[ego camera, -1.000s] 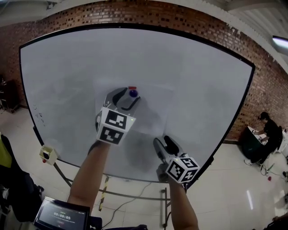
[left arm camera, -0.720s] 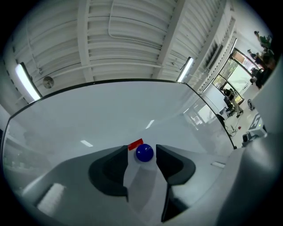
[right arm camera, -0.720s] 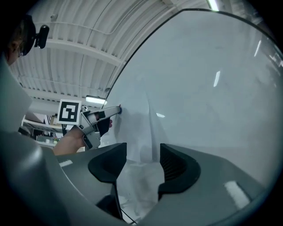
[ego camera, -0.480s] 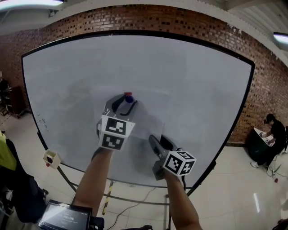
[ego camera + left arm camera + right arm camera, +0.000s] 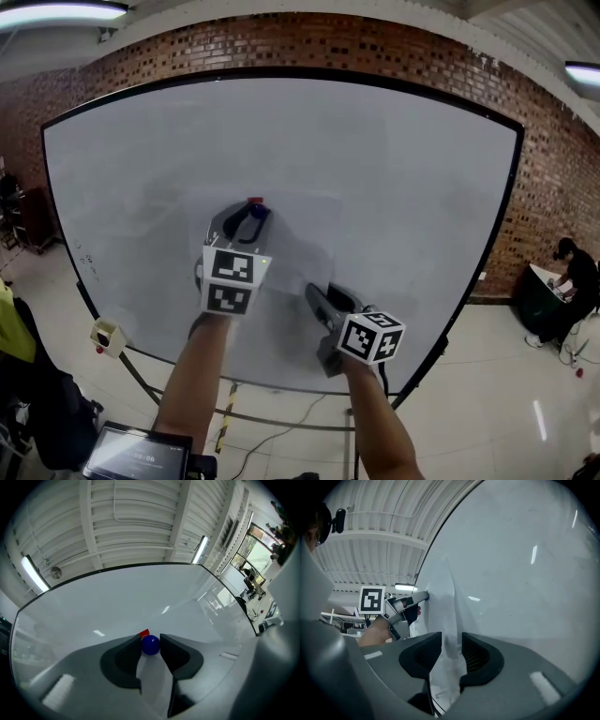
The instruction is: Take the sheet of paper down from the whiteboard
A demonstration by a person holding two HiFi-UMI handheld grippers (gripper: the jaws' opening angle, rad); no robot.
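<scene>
A white sheet of paper [image 5: 302, 246] hangs on the whiteboard [image 5: 394, 150], pinned near its top edge by a round blue magnet [image 5: 150, 645] with a small red piece [image 5: 144, 633] just behind it. My left gripper [image 5: 151, 642] points at the board, its jaws closing, and both tips touch the blue magnet. Lower right, my right gripper [image 5: 451, 641] has a raised fold of the paper [image 5: 446, 606] between its closing jaws, and a gap still shows on each side of the fold. In the head view the left gripper [image 5: 246, 217] sits at the sheet's top and the right gripper [image 5: 328, 298] at its lower part.
The whiteboard stands on a metal frame [image 5: 234, 412] before a brick wall [image 5: 553, 187]. A small box [image 5: 105, 334] hangs at its lower left corner. A tablet [image 5: 141, 455] lies at the bottom left. A person [image 5: 565, 272] sits at a desk far right.
The left jaws have narrowed from wide apart onto the blue magnet. The right gripper has shifted a little left and up against the paper, its jaws narrowing too.
</scene>
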